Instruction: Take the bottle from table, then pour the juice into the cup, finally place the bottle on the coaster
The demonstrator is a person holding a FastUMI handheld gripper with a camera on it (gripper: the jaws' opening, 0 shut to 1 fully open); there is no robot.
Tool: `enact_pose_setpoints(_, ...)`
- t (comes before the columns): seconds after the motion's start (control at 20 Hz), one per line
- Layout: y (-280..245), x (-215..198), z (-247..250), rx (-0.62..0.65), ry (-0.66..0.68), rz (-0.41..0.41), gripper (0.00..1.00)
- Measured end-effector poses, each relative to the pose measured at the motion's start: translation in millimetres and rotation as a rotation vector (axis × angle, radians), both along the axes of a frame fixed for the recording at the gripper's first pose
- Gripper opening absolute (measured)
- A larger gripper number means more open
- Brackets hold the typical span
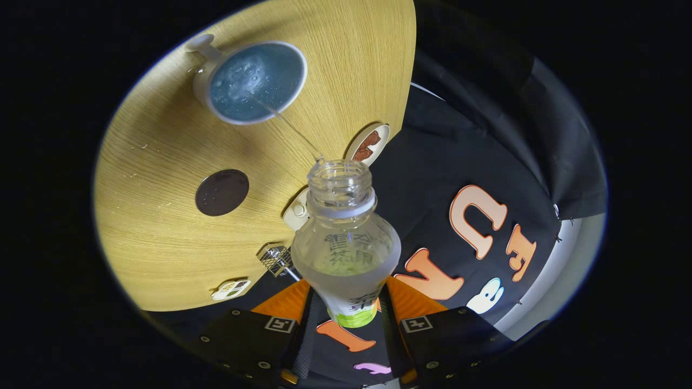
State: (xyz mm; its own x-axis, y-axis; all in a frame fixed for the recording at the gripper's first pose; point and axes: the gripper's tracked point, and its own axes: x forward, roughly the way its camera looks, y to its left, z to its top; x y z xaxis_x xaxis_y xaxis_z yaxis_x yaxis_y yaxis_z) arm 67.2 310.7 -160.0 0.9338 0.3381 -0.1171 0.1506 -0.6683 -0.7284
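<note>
Bottle (346, 237), clear plastic, uncapped, printed label, is clamped between both fingers (346, 319) and tipped toward eleven o'clock. A thin stream runs from its mouth into the white cup (254, 81) on the wooden surface (162, 227). Dark round coaster (222, 192) lies at ten o'clock from the bottle.

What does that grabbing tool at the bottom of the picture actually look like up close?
The tongs are two flat, blocky arms that widen toward the camera. Each carries a small square black-and-white marker and several little round screws along its body. Orange panels sit on the inner side of both arms, where they narrow toward the tips.
</note>
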Motion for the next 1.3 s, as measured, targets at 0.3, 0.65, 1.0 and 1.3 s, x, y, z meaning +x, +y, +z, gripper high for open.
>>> enact_pose_setpoints(0.3, 1.5, 1.9, 0.4, -0.002, -0.005, 0.002, 0.56)
enact_pose_setpoints(0.65, 7.2, -1.2, -6.6, -0.009, 0.01, 0.021, 0.56)
enact_pose_setpoints(1.0, 5.9, -3.7, -22.2, 0.012, 0.03, 0.022, 0.56)
enact_pose_setpoints(1.3, -5.1, -7.6, -43.6, 0.14, 0.114, -0.032, 0.56)
